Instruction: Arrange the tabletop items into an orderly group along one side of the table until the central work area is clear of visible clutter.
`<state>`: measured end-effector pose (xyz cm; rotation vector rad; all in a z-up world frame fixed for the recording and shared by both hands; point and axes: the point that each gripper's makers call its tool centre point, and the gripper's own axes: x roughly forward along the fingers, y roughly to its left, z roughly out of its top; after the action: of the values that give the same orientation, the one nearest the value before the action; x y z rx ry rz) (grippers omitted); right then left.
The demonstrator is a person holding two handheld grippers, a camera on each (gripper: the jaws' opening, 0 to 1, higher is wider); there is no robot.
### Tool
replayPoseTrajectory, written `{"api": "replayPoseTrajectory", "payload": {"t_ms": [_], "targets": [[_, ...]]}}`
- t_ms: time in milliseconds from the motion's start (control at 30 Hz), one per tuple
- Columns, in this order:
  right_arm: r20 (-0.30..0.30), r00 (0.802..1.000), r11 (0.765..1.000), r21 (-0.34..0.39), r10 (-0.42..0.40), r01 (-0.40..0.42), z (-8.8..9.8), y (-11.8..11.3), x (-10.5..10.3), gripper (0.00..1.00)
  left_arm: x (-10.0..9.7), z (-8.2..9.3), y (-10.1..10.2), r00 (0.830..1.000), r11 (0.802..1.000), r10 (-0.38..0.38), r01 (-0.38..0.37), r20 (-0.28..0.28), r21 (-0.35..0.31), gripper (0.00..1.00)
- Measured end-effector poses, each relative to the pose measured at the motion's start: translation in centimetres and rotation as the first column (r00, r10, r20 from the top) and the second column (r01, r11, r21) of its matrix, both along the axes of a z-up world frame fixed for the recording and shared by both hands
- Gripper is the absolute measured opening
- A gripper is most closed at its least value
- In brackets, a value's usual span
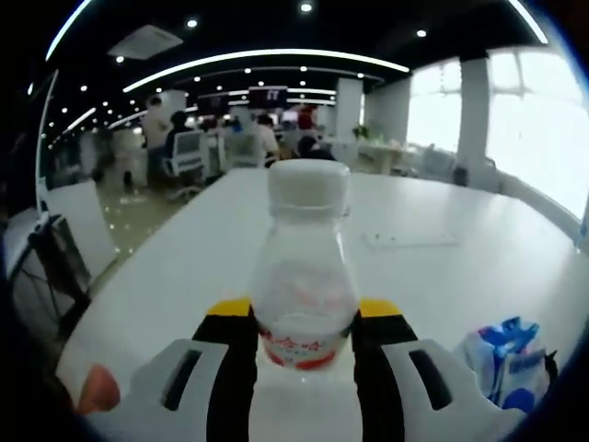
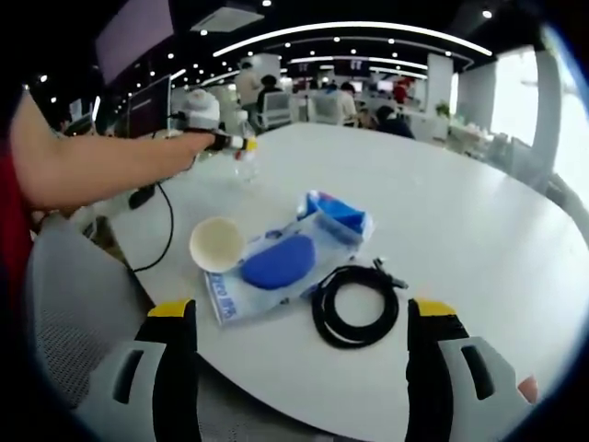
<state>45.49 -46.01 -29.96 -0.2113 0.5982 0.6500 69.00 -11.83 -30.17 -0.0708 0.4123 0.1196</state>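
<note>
My left hand-held gripper is clamped on a clear bottle with a white cap, standing upright on the white table. My right hand-held gripper hangs with jaws wide apart; just ahead of it lie a black cable coil, a blue-and-white packet and a cream cup.

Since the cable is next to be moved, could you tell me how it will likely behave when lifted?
The cable lies in a loose coil, so it is probably floppy and may uncoil or dangle. It looks thin, likely light. Its plug end may trail and snag the blue packet beside it.
</note>
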Motion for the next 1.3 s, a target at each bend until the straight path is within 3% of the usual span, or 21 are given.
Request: {"api": "replayPoseTrajectory", "payload": {"t_ms": [300,1300], "targets": [[-0.001,1.0,1.0,-0.001,0.0,0.0,-0.02,0.03,-0.03,0.94,-0.27,-0.65,0.1,1.0,1.0,0.013,-0.013,-0.002,0.003,0.37],[0.0,1.0,1.0,-0.004,-0.002,0.002,0.05,-0.09,-0.05,0.94,-0.21,-0.22,-0.12,1.0,0.998,-0.008,0.007,0.015,0.068,0.41]]}}
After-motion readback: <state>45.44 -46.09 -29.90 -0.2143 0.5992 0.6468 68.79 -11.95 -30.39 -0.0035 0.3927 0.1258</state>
